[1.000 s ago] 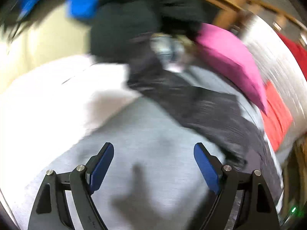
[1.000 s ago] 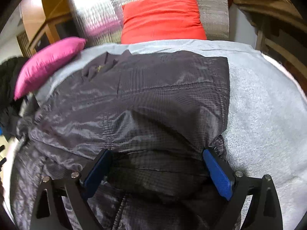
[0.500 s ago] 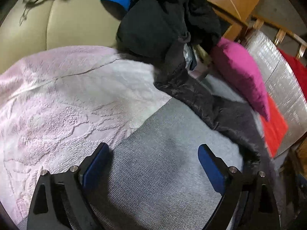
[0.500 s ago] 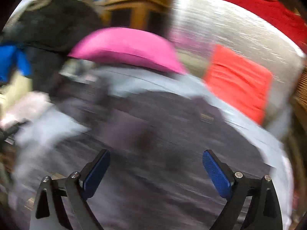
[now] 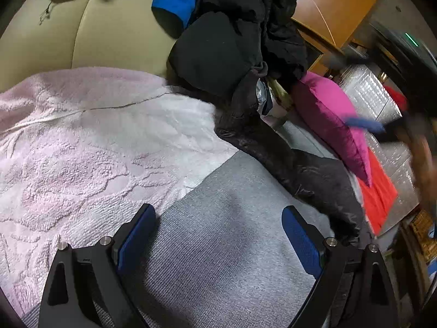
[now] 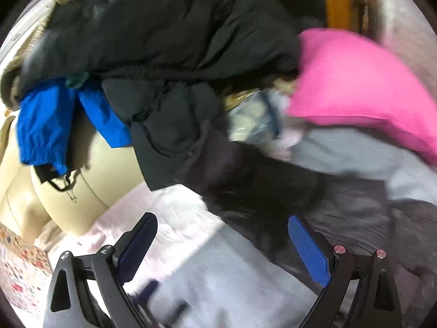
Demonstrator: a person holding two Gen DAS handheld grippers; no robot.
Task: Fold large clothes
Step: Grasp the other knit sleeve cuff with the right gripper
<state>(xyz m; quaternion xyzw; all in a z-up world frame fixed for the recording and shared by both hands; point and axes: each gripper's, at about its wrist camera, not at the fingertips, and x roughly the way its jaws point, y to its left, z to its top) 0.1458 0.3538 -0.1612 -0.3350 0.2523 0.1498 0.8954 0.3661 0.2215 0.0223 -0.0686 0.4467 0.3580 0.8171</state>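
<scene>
A dark grey shiny jacket [image 5: 308,172] lies on a grey blanket [image 5: 226,251], one sleeve stretched up-left toward a heap of clothes. My left gripper [image 5: 218,235] is open and empty over the grey blanket, left of the jacket. My right gripper [image 6: 222,243] is open and empty; the jacket [image 6: 355,218] lies blurred under and right of its right finger [image 6: 308,251]. The right gripper also shows blurred at the right edge of the left wrist view [image 5: 366,124].
A heap of black coats [image 6: 164,41] with a blue garment [image 6: 52,120] sits on a cream sofa back [image 5: 114,32]. A pink fleecy blanket [image 5: 82,150], a magenta pillow [image 5: 333,125], a red cushion [image 5: 378,188] and a silver quilted backrest [image 5: 371,93] surround the jacket.
The right gripper has swung left from above the jacket toward the heap of coats. The left gripper has shifted little in the last half second. Both stay open.
</scene>
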